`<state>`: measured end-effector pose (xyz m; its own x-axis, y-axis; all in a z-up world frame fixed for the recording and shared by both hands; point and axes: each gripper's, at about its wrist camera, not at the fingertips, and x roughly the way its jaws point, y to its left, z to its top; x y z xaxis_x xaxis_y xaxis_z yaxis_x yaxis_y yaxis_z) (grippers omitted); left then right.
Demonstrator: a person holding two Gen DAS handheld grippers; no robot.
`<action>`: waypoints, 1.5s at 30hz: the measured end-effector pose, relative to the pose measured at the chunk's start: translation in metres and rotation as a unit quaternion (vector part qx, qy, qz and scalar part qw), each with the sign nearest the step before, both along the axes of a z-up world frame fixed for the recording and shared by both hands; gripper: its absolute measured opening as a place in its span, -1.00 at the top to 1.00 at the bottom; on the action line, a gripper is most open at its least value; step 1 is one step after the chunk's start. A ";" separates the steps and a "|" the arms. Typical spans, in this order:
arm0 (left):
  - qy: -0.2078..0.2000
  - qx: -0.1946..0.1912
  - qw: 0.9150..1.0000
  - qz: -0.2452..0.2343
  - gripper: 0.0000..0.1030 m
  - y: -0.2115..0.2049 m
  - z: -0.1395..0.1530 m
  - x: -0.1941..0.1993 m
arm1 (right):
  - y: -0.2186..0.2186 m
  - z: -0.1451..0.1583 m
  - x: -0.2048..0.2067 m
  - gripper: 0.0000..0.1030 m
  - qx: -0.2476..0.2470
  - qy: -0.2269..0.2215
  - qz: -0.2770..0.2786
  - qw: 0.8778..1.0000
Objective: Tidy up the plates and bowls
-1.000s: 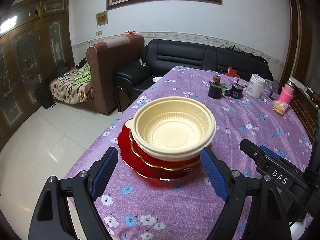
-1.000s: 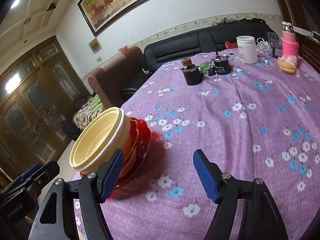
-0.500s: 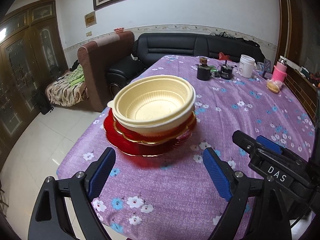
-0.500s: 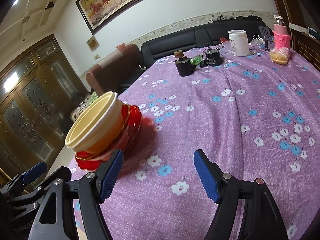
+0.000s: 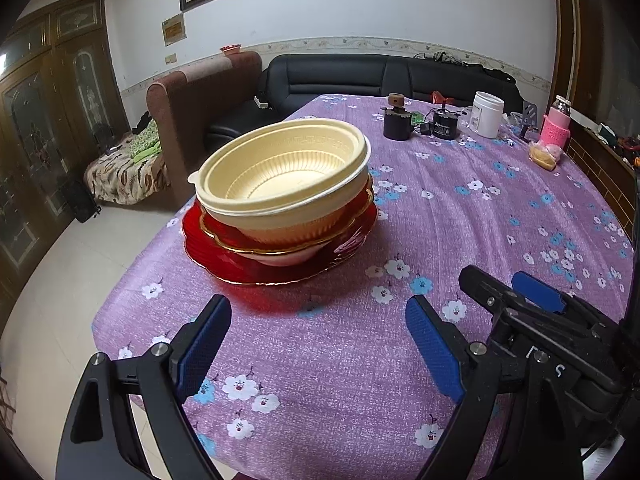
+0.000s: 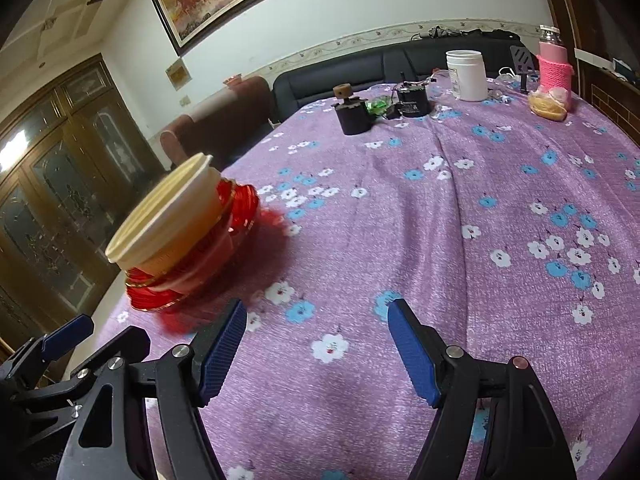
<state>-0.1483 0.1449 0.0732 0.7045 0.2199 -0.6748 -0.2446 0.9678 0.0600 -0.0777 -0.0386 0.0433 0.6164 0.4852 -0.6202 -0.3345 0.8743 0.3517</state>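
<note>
Both grippers sit farther back from the stack than a second ago, and lower; the stack now shows more from the side and higher up in the left wrist view, with bare cloth between it and the pads. Left jaws a bit wider than before, right jaws unchanged.

Cream ribbed plastic bowl [image 5: 282,176] sits on top, upright, nested in a gold-rimmed red glass bowl [image 5: 240,236], with a white bowl [image 5: 288,258] showing under that, all resting on a scalloped red glass plate [image 5: 224,264]. Stack is ahead of the left gripper [image 5: 318,338], slightly left of its centre line, near but not touching. For the right gripper [image 6: 314,344] the same stack is ahead and well off to the left, beyond its left pad.

Left gripper: jaws wide apart, nothing between the blue pads [image 5: 430,344], holding nothing. Right gripper: jaws also wide apart, empty, only cloth between. Each gripper shows at the edge of the other's view, just beside it.

Purple floral tablecloth [image 5: 460,216] covers the table. Far ahead, well apart from both grippers: dark round jar with wooden knob [image 5: 397,120], black cylindrical container [image 5: 444,126], white plastic tub [image 5: 487,114], pink-sleeved bottle [image 5: 556,128], bagged yellow food [image 5: 544,154]. Beyond the table a black leather sofa [image 5: 360,76]; off to the left a brown armchair [image 5: 192,100].
</note>
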 end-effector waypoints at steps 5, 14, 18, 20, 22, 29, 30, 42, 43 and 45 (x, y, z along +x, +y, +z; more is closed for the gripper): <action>-0.065 0.033 0.996 0.047 -0.72 0.004 0.012 -0.015 | 0.010 -0.002 -0.005 -0.51 -0.019 -0.008 0.014 1.000; -0.207 0.117 0.965 0.110 -1.00 0.006 0.035 -0.055 | 0.050 0.013 -0.018 -0.53 -0.042 -0.043 0.068 0.996; -0.152 0.090 0.981 0.077 -1.00 0.011 0.026 -0.038 | 0.067 0.015 -0.020 -0.53 -0.052 -0.045 0.083 0.994; -0.142 0.069 0.985 0.074 -1.00 0.017 0.025 -0.035 | 0.073 0.015 -0.021 -0.53 -0.054 -0.045 0.087 0.994; -0.134 0.056 0.987 0.070 -1.00 0.020 0.023 -0.034 | 0.078 0.014 -0.020 -0.54 -0.057 -0.041 0.088 0.994; -0.082 0.011 0.995 0.063 -1.00 0.037 0.014 -0.023 | 0.097 0.009 -0.017 -0.54 -0.066 -0.028 0.099 0.992; -0.078 0.007 0.995 0.065 -1.00 0.040 0.013 -0.022 | 0.100 0.009 -0.017 -0.54 -0.069 -0.028 0.103 0.992; -0.043 -0.038 0.996 0.072 -1.00 0.060 0.000 -0.014 | 0.121 0.006 -0.020 -0.55 -0.083 -0.025 0.122 0.989; -0.040 -0.041 0.996 0.072 -1.00 0.061 -0.001 -0.013 | 0.122 0.005 -0.020 -0.55 -0.083 -0.024 0.123 0.989; -0.035 -0.044 0.996 0.075 -1.00 0.064 -0.004 -0.013 | 0.124 0.004 -0.020 -0.55 -0.085 -0.024 0.124 0.988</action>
<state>-0.1614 0.2091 0.0696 0.7147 0.2677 -0.6462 -0.3872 0.9208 -0.0468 -0.0980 0.0857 0.0478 0.5215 0.5164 -0.6793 -0.5586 0.8084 0.1856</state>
